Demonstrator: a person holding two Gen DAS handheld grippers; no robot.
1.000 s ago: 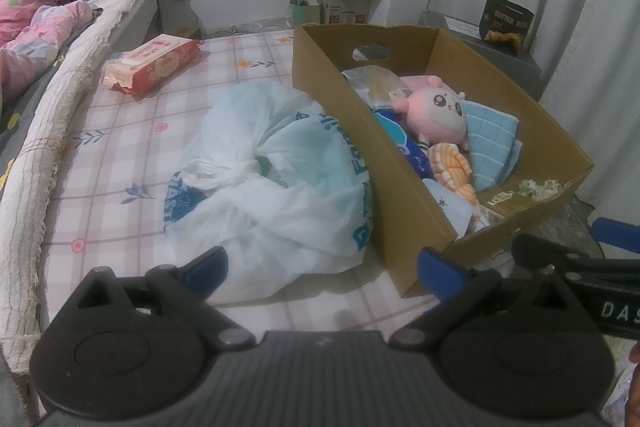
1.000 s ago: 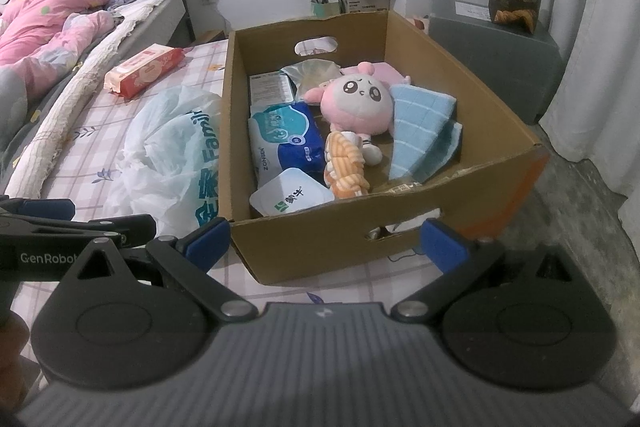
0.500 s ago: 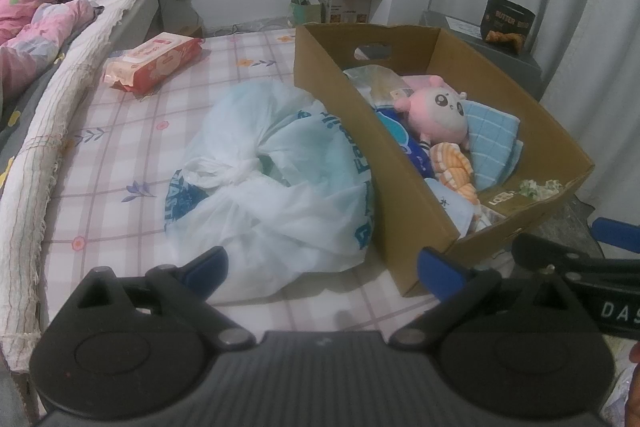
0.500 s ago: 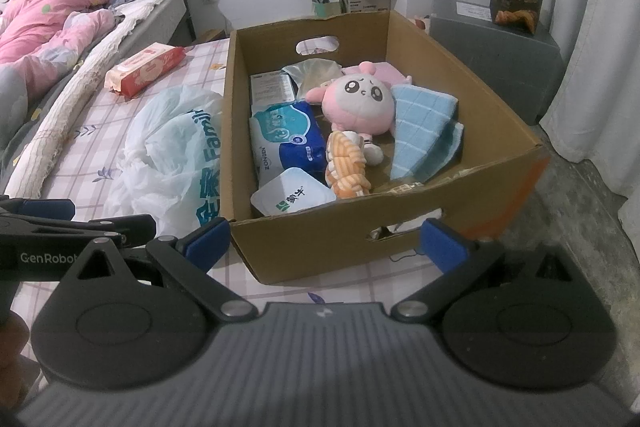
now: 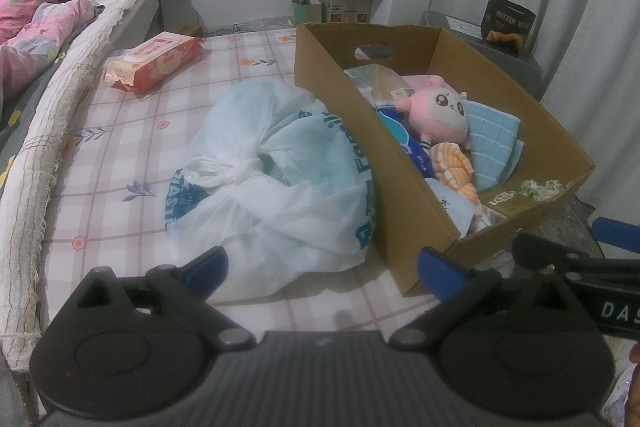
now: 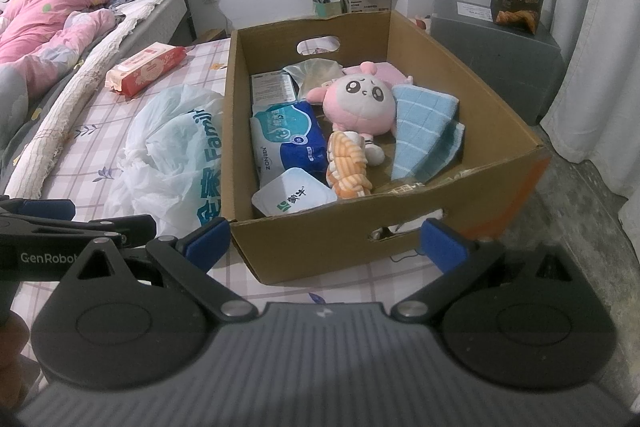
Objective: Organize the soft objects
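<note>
Nothing has shifted in the last second: both my claws, left gripper (image 5: 322, 265) and right gripper (image 6: 326, 239), stay spread and empty, cardboard box (image 6: 500, 131) at 12 o'clock holding the pink plush (image 6: 360, 103), so no progress.

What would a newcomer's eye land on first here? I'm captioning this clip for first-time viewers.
Probably the pink plush toy, lying mid-way in the open cardboard box between a blue tissue pack and a blue checked cloth. Next, the knotted white plastic bag pressed against the box's outer wall on the checked sheet.
</note>
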